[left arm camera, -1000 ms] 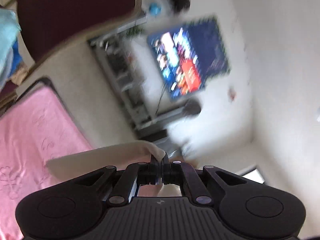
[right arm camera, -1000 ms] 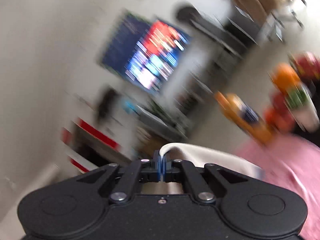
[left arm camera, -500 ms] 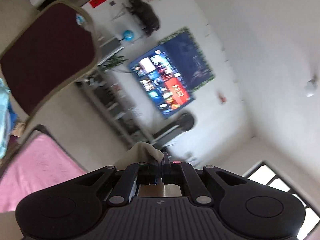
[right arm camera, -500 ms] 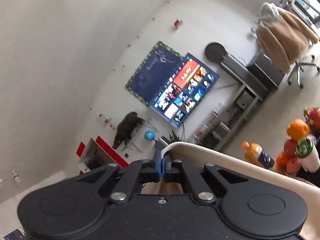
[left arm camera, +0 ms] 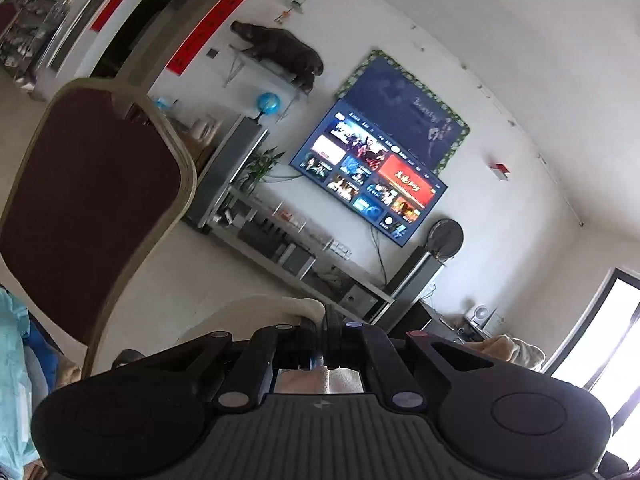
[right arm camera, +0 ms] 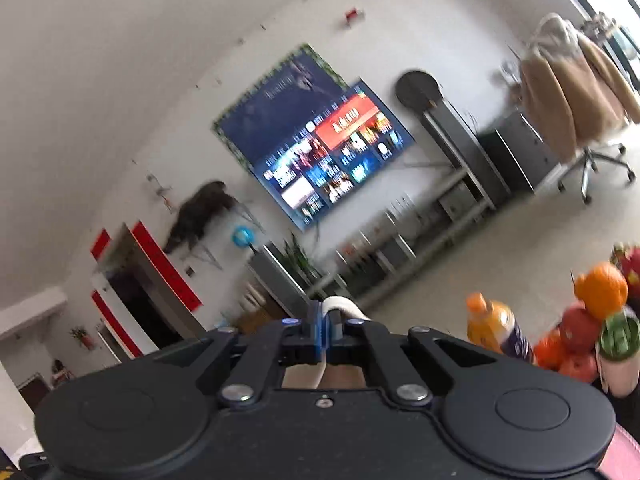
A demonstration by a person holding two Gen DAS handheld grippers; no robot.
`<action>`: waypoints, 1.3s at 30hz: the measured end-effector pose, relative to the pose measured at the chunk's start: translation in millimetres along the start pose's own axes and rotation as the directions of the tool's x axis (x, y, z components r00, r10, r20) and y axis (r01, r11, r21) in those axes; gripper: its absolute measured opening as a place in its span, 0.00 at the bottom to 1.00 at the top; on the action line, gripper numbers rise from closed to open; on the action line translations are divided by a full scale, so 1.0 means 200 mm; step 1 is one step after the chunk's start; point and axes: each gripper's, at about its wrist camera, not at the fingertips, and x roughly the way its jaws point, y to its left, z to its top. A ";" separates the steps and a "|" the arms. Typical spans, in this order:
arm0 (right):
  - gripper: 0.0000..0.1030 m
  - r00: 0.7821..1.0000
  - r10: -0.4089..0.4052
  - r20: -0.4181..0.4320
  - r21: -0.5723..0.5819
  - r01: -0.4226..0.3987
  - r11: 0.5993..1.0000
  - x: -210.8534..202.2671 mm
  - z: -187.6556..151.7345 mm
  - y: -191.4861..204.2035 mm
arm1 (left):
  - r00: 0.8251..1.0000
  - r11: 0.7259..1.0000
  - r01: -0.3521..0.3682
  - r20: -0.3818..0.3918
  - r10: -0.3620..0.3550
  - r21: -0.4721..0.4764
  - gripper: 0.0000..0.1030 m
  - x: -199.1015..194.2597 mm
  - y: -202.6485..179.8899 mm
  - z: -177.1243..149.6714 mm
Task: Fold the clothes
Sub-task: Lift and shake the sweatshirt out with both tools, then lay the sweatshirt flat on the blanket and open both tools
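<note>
Left wrist view shows the cream garment [left arm camera: 256, 312] bunched at the very tip of the left claw [left arm camera: 324, 332], a soft fold of it rising just past the fingers and sloping away down and to the left of them. It reads as light, limp cloth with a slightly fleecy face, so I judge it will sag from any pinch point, drape under its own weight and slip little; an edge or corner is the sensible place to hold it, which is where both claws seem to have it. That claw is closed tight on the fabric, no gap showing between the fingers. In the right wrist view a rolled hem of the same garment [right arm camera: 340, 306] loops over the tip of the right claw [right arm camera: 324, 328], also clamped fully closed on it, with cloth visible through the window behind the fingers. Both claws point up and out into the room, so the rest of the garment hangs below them, out of sight; how far it is folded cannot be told. Beyond the left claw stands a maroon chair [left arm camera: 88, 208]; beyond both, a wall television [left arm camera: 368, 172]; right of the right claw, an orange bottle [right arm camera: 494, 326] and fruit [right arm camera: 600, 290].
</note>
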 end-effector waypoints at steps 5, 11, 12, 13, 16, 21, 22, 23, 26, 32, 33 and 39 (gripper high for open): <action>0.02 0.988 -0.070 -0.139 0.008 0.072 0.997 0.02 -0.27 -0.31 | 0.988 0.996 -0.083 -0.130 0.079 -0.021 0.01 0.05 0.30 -0.42; 0.02 0.874 -0.249 -0.417 0.011 0.279 0.960 0.16 -0.90 -0.82 | 0.881 0.942 -0.325 -0.388 0.270 -0.083 0.01 0.22 0.84 -1.12; 0.02 0.845 -0.276 -0.458 0.010 0.315 0.949 0.17 -1.01 -0.90 | 0.852 0.925 -0.369 -0.431 0.299 -0.087 0.01 0.25 0.93 -1.23; 0.02 0.814 -0.301 -0.497 0.010 0.352 0.936 0.18 -1.11 -0.98 | 0.819 0.907 -0.412 -0.472 0.326 -0.088 0.01 0.29 1.02 -1.34; 0.02 0.776 -0.333 -0.537 -0.002 0.393 0.919 0.15 -1.23 -1.04 | 0.763 0.882 -0.469 -0.527 0.375 -0.052 0.01 0.32 1.12 -1.48; 0.02 0.720 -0.375 -0.584 -0.025 0.446 0.895 0.09 -1.39 -1.11 | 0.785 0.896 -0.443 -0.478 0.394 0.011 0.01 0.31 1.06 -1.44; 0.02 0.708 -0.383 -0.593 -0.030 0.456 0.889 0.08 -1.42 -1.12 | 0.786 0.897 -0.442 -0.473 0.398 0.020 0.01 0.29 1.06 -1.44; 0.02 0.705 -0.384 -0.596 -0.030 0.458 0.889 0.07 -1.43 -1.12 | 0.785 0.897 -0.441 -0.473 0.400 0.026 0.01 0.30 1.07 -1.46; 0.02 0.712 -0.377 -0.593 -0.020 0.455 0.890 0.09 -1.41 -1.12 | 0.789 0.900 -0.435 -0.473 0.393 0.022 0.01 0.32 1.06 -1.43; 0.02 0.781 -0.324 -0.534 0.036 0.404 0.914 0.08 -1.20 -1.01 | 0.858 0.928 -0.372 -0.395 0.328 -0.036 0.01 0.23 0.92 -1.33; 0.02 0.787 -0.325 -0.525 0.027 0.397 0.918 0.08 -1.16 -0.98 | 0.867 0.931 -0.362 -0.380 0.321 -0.039 0.01 0.19 0.90 -1.30; 0.02 0.776 -0.371 -0.509 -0.062 0.397 0.916 -0.01 -1.11 -0.90 | 0.852 0.928 -0.372 -0.388 0.351 0.023 0.01 0.09 0.83 -1.33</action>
